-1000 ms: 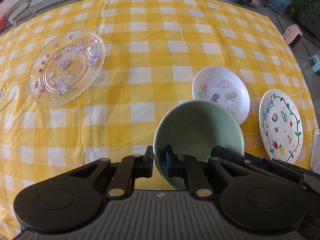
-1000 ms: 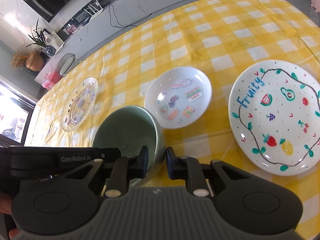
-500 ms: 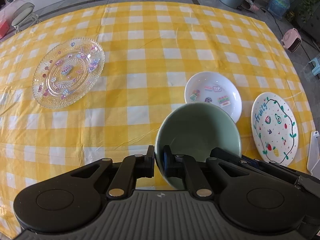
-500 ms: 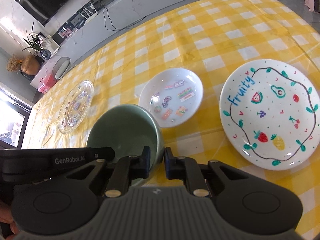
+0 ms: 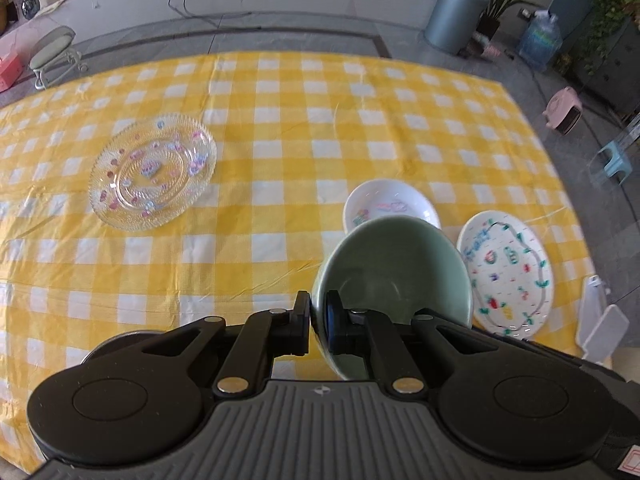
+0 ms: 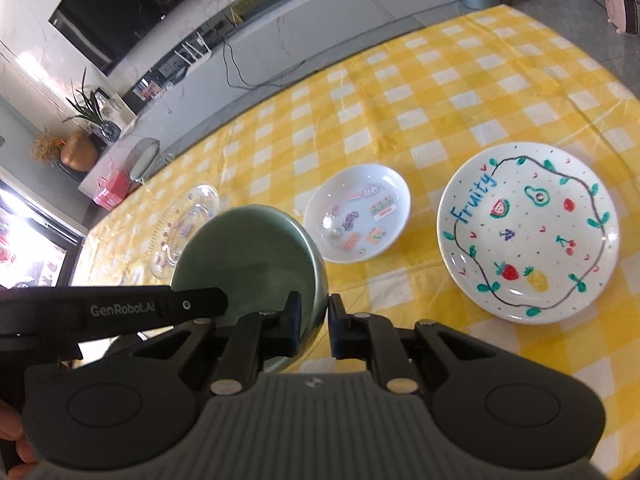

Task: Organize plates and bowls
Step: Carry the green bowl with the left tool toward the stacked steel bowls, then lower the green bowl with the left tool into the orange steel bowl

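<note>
A green bowl point(image 5: 390, 268) is clamped at its rim by both tongs, the left tongs point(image 5: 318, 320) on one side and the right tongs point(image 6: 314, 320) on the other. It has been raised off the yellow checked surface point(image 5: 280, 120) and is held tilted above it, near the white bowl point(image 6: 358, 212), likely for stacking.

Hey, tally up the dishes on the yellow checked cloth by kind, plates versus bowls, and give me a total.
Plates: 2, the clear glass plate and the "Fruity" plate.
Bowls: 2, the white sticker bowl and the green bowl.
Total: 4.
</note>
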`<state>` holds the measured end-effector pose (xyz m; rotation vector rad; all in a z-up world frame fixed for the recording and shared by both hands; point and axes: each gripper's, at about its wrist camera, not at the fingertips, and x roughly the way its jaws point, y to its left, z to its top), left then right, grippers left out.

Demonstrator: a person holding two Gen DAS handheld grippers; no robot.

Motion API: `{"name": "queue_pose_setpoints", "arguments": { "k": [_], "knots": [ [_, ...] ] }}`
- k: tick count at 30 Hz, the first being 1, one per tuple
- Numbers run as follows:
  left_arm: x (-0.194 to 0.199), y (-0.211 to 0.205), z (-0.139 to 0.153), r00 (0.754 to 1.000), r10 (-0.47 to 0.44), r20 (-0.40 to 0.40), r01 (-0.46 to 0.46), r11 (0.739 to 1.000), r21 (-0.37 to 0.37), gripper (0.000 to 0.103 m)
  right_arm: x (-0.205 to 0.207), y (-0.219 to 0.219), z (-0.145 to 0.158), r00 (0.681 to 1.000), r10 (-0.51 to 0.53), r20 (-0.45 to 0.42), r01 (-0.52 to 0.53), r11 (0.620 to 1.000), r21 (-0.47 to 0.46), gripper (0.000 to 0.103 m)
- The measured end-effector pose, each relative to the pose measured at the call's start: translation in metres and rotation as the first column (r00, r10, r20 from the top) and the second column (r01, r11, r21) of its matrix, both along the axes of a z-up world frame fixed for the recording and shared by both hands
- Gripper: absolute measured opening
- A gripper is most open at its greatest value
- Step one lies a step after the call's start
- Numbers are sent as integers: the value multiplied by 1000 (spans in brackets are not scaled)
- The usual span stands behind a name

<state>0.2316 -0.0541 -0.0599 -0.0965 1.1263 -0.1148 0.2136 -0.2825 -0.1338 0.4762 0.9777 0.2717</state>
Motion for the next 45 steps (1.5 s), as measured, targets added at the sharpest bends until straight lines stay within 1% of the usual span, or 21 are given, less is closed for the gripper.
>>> {"name": "queue_pose_setpoints", "arguments": {
  "k": [5, 11, 16, 20, 28, 34, 39, 45],
  "knots": [
    [-23, 4, 25, 997, -2, 73, 2, 1000, -3, 8, -19, 1, 18, 1000, 2, 31, -3, 1000, 15, 12],
    [-47, 22, 52, 991, 22, 134, -17, 999, -39, 9, -44, 13, 47, 996, 22, 89, -23, 1000, 11, 12],
    [-72, 45, 66, 985, 57, 165, -48, 997, -60, 9, -66, 31, 65, 991, 52, 122, -54, 999, 11, 12],
    [-88, 67, 69, 981, 91, 170, -78, 994, -83, 9, -82, 52, 77, 986, 90, 139, -89, 996, -11, 12],
    [-114, 106, 65, 976, 159, 148, -135, 978, -156, 9, -102, 81, 85, 982, 143, 123, -141, 990, -25, 12],
    [-126, 124, 56, 974, 187, 126, -160, 967, -199, 9, -109, 96, 84, 981, 162, 105, -157, 986, -54, 11],
    [-124, 134, 42, 973, 210, 91, -183, 954, -239, 9, -105, 104, 78, 983, 163, 82, -157, 985, -65, 11],
    [-116, 141, 22, 974, 224, 44, -205, 943, -262, 9, -95, 109, 65, 988, 150, 46, -146, 986, -81, 11]
  ]
}}
